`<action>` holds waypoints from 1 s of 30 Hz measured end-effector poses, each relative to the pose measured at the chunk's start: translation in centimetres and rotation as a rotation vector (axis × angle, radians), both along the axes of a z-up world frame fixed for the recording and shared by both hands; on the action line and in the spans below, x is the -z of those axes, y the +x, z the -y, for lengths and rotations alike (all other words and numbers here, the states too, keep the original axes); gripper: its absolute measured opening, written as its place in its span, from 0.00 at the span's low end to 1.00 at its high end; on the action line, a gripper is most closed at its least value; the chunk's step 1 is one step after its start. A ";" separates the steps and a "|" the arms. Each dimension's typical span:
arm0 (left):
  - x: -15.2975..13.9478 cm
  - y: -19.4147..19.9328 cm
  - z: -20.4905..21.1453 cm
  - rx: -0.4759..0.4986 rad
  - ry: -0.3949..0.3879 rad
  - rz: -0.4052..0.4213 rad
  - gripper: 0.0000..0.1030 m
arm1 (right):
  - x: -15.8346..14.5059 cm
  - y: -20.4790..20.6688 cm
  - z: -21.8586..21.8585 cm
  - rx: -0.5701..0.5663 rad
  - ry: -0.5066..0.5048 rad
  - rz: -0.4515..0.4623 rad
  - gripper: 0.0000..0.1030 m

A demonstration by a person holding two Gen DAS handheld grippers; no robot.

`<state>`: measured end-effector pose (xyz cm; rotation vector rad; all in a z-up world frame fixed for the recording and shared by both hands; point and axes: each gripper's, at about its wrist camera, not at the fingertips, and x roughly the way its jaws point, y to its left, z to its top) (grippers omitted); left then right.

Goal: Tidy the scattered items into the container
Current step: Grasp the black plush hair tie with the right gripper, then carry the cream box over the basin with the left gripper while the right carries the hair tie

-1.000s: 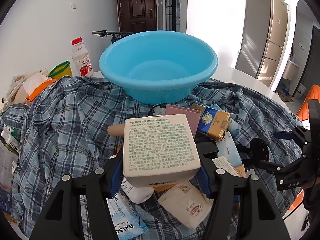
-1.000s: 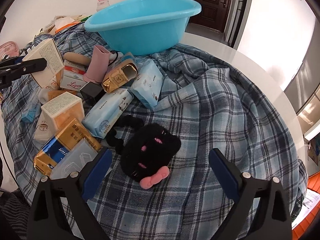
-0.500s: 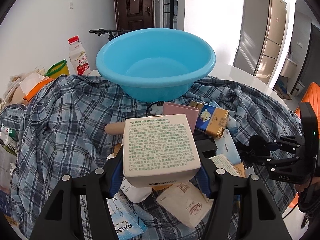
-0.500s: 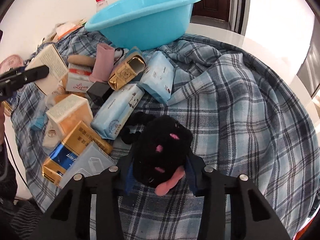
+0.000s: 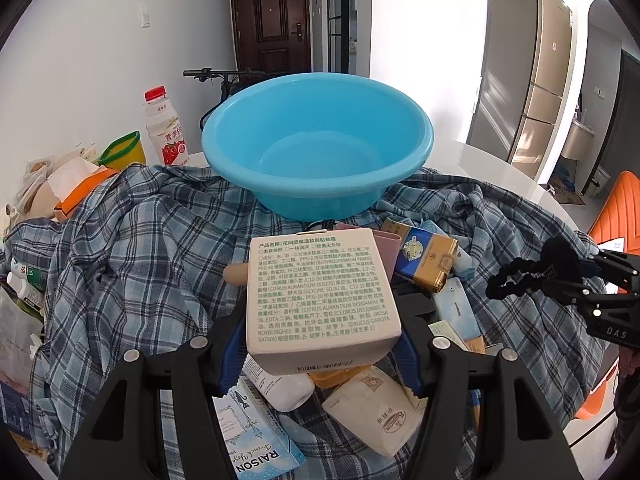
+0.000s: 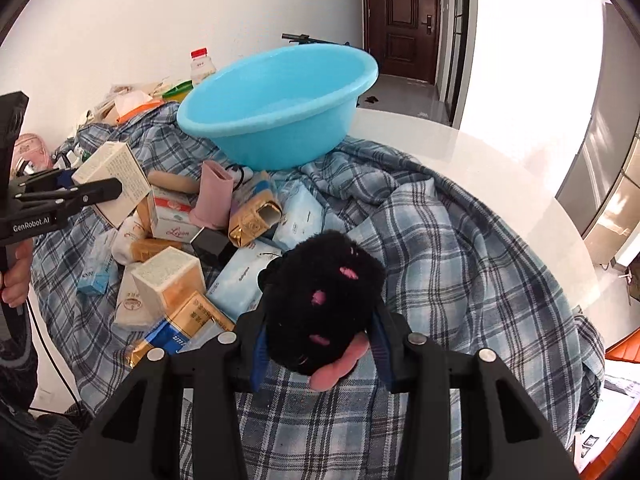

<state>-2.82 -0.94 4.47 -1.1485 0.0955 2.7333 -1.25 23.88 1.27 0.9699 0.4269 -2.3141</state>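
A light blue basin [image 5: 318,144] stands empty on a plaid cloth at the far side; it also shows in the right wrist view [image 6: 276,108]. My left gripper [image 5: 320,340] is shut on a white box with printed text [image 5: 320,296] and holds it above the pile, short of the basin. My right gripper [image 6: 318,344] is shut on a black plush toy with pink marks [image 6: 320,300], lifted off the cloth. The toy also shows at the right of the left wrist view [image 5: 536,272]. Scattered boxes and packets [image 6: 192,260] lie on the cloth.
A plaid cloth [image 6: 460,264] covers the round white table [image 6: 500,168]. A milk bottle [image 5: 166,128], a green cup [image 5: 124,152] and bags stand left of the basin. A gold-blue box [image 5: 426,260] and a pink case [image 6: 214,196] lie in the pile.
My right gripper has closed on the black plush toy and lifted it off the cloth toward the basin. My left gripper still holds the white box, raised slightly.
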 end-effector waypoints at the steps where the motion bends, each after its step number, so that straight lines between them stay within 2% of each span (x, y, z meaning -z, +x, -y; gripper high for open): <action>1: -0.2 0.1 0.1 -0.001 0.001 -0.004 0.62 | -0.4 0.1 -0.1 0.003 -0.005 -0.010 0.40; 6: -0.9 0.3 0.4 -0.008 -0.006 -0.020 0.62 | -1.7 0.4 -0.2 0.007 -0.031 -0.032 0.40; 19: -1.2 0.0 0.4 -0.005 -0.006 -0.020 0.62 | -2.3 0.1 0.5 0.014 -0.037 -0.039 0.41; 25: -2.5 -1.5 0.6 -0.007 -0.032 -0.043 0.62 | -4.4 -0.5 1.7 -0.005 -0.052 -0.081 0.41; 30: -3.9 -3.7 1.1 -0.012 -0.009 -0.057 0.62 | -6.7 -1.6 3.1 -0.019 -0.083 -0.129 0.41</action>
